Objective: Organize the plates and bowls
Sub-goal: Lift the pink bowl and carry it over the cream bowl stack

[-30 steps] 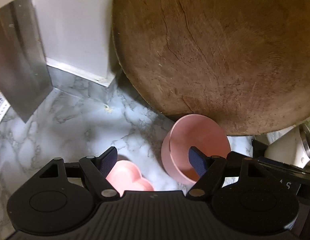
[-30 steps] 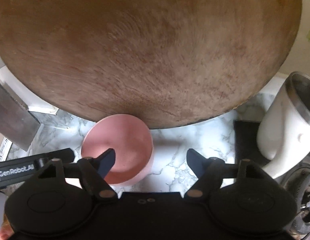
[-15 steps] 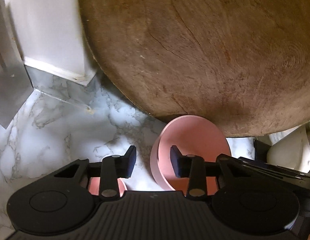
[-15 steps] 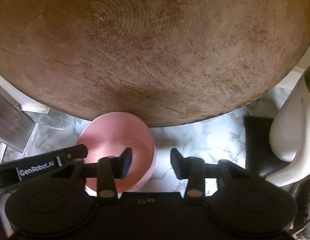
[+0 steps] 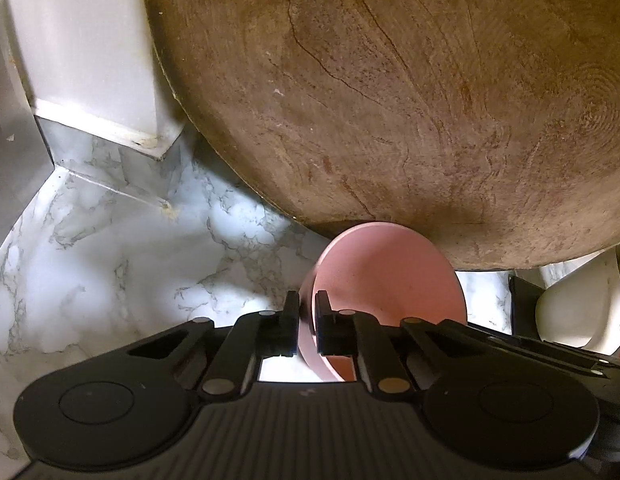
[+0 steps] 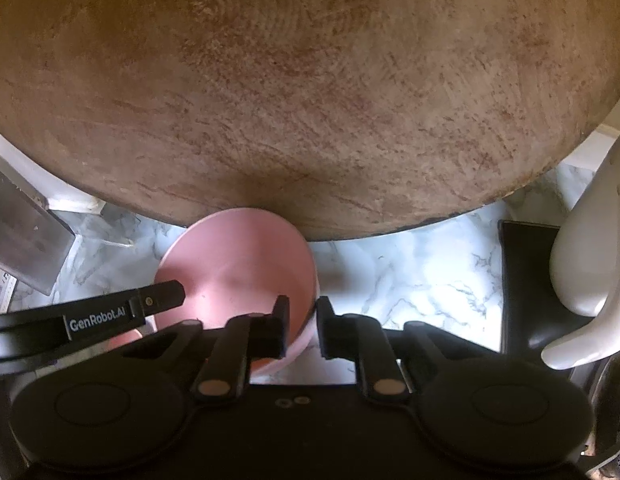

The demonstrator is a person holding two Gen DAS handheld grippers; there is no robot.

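Your left gripper [image 5: 307,326] has just been closing and is now clamped on the left wall of the pink bowl [image 5: 384,276] — one pad outside, one inside the rim. A second ago those jaws stood wide, with the rim loose between them. Your right gripper [image 6: 303,326] has just been closing too, and now pinches the bowl's right wall [image 6: 237,264] the same way; earlier its fingers straddled empty counter beside the bowl. So both claws grip one bowl, on opposite sides.

The bowl sits on the marble countertop [image 5: 109,264], its far rim tucked under the edge of the round wooden board [image 5: 390,100]. The left view has shifted closer to the bowl — the small pink heart-shaped dish seen under that gripper earlier is now hidden there; only a pink sliver [image 6: 125,338] shows in the right view, under the left gripper's arm.

Materials: bowl is matte pink, smooth, straight-walled, round. Board is brown, cracked, with growth rings. Counter is glossy white with grey veining. At right, a smooth cream jug [image 6: 582,264] stands by a black block [image 6: 526,280]. A dull metal sheet [image 6: 21,240] leans at left.
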